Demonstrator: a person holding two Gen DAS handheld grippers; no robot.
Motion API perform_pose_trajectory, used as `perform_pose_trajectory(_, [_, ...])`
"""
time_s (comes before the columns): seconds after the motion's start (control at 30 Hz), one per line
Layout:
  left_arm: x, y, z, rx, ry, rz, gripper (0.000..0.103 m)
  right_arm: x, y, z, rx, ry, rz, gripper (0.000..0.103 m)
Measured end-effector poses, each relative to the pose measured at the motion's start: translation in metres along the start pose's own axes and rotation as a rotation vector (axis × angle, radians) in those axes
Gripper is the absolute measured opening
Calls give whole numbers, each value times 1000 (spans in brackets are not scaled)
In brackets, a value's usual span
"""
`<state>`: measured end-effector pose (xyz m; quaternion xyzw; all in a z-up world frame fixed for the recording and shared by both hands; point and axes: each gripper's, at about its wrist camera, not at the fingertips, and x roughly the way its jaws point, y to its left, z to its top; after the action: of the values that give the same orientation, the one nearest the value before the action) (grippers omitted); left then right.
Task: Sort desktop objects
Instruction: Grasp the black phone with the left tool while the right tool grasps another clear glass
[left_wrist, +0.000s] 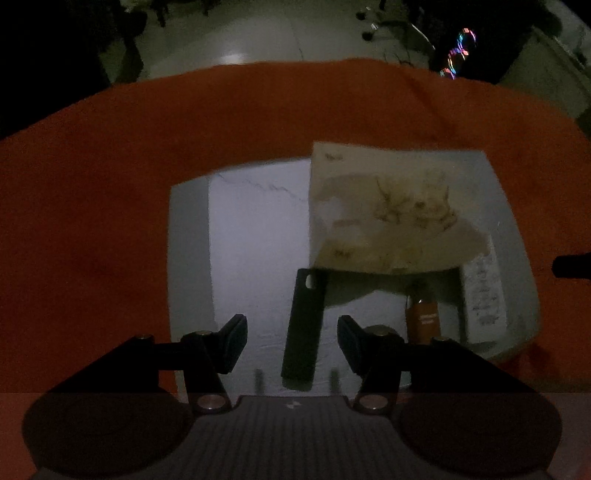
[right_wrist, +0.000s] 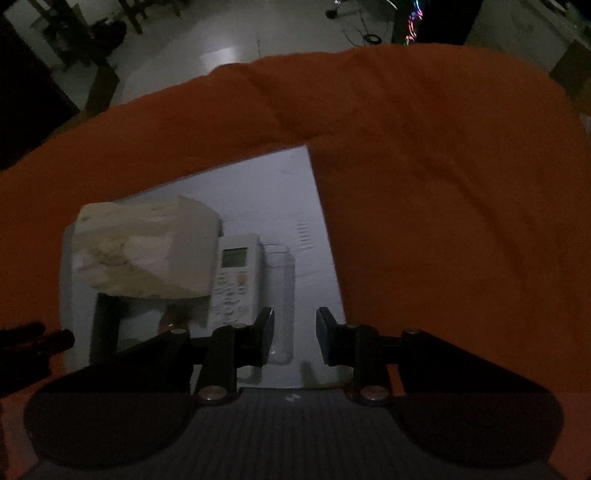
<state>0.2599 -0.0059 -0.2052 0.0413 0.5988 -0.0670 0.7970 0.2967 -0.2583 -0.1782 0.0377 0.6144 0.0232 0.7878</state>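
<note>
Low in the frame, the left claw (left_wrist: 291, 341) stands half-wide over a dark bar (left_wrist: 303, 328); the right claw (right_wrist: 294, 334), narrow and empty, should straddle the clear case (right_wrist: 282, 295) squarely.

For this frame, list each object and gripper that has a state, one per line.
left gripper: open, nothing held, above the black bar.
right gripper: open, nothing held.
black bar: lying flat on the white tray.
tissue pack: lying on the tray, partly covering things beneath.
remote control: lying face up, screen blank.
orange cloth: spread under the tray, wrinkled.
</note>
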Motion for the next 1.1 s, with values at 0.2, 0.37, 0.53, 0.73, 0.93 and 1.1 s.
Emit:
perform_pose_trajectory(0.2, [18,-9,-2,37,39,-21,50,20,1,0,-19,35,9,28])
perform_pose_trajectory(0.37, [26,-15,-1,60,56,-33,45,32,8,-2,-48,51,12,28])
perform_pose_trajectory(0.53, [30,-15,0,56,56,-23,45,41,12,0,-58,60,8,28])
perform_pose_trajectory(0.73, [40,-13,1,52,75,-1,45,47,15,2,-57,63,24,28])
perform_pose_trajectory(0.93, [43,-13,2,51,94,-10,45,53,19,5,-75,61,2,33])
perform_pose_trajectory(1.1, [49,-12,4,39,133,-4,45,58,17,6,-72,63,-11,33])
